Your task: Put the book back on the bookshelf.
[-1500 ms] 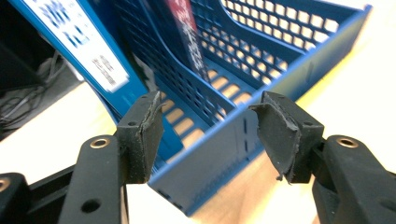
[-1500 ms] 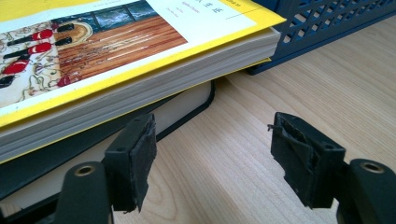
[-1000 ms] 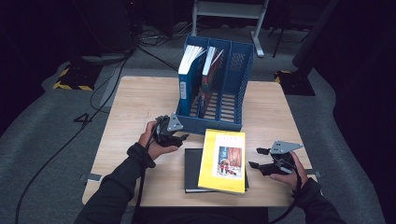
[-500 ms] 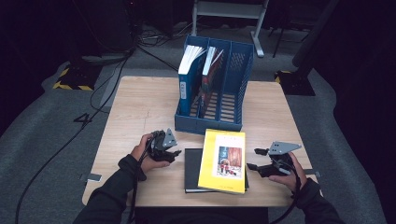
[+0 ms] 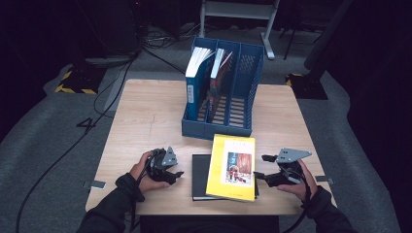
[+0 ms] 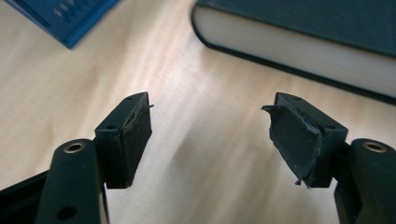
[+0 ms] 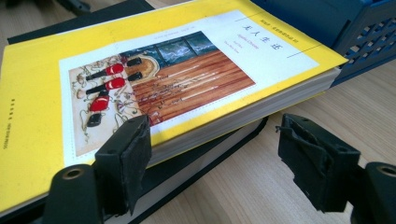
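Table (image 5: 145, 121): pale wood, square, bearing everything below.
File rack (image 5: 245, 87): blue, three slots, at the table's far middle; two upright books in its left and middle slots, right slot bare.
Dark book (image 5: 200, 177): lies flat at the near edge, under the yellow one.
Yellow book (image 5: 233, 167): rests atop the dark book, overhanging toward the rack, cover picture up.
Left gripper (image 5: 176, 170): on the table left of the dark book, jaws spread, nothing between them.
Right gripper (image 5: 260, 167): just right of the yellow book, jaws apart, beside its page edge, gripping nothing.
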Tool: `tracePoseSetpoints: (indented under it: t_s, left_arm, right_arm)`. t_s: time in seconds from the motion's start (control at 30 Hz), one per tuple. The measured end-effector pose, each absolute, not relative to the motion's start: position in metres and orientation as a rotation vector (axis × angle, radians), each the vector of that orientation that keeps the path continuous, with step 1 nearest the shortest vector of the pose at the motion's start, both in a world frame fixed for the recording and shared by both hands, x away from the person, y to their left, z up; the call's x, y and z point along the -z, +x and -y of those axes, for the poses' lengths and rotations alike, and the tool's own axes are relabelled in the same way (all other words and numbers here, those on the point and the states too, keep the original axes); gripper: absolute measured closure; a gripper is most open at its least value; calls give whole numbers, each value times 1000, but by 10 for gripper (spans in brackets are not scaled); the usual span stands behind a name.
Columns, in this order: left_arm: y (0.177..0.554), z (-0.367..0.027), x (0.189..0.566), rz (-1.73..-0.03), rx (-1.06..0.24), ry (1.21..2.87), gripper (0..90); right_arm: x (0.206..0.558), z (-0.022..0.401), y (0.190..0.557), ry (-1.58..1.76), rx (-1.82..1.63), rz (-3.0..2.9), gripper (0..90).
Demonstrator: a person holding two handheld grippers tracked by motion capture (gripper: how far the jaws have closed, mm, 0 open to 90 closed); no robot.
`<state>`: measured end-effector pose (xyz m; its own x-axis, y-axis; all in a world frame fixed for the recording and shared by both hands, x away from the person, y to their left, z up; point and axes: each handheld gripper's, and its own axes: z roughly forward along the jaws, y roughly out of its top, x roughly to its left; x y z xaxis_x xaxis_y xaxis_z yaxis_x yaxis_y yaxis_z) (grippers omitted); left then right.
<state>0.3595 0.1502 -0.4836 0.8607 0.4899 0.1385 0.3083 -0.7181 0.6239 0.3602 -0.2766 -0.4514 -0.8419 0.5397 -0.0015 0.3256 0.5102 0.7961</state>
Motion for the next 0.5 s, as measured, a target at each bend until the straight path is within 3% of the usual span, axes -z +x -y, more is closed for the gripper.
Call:
tracePoseSetpoints:
  t_s: [0.43,0.5]
  left_arm:
    - [343,-156,492,-565,-304,2424,258]
    - [344,-156,493,-557,-278,2413,256]
  right_arm:
    - [448,255,360,796,-1184,-2669,223]
    - [450,254,365,826,-1158,-2698,172]
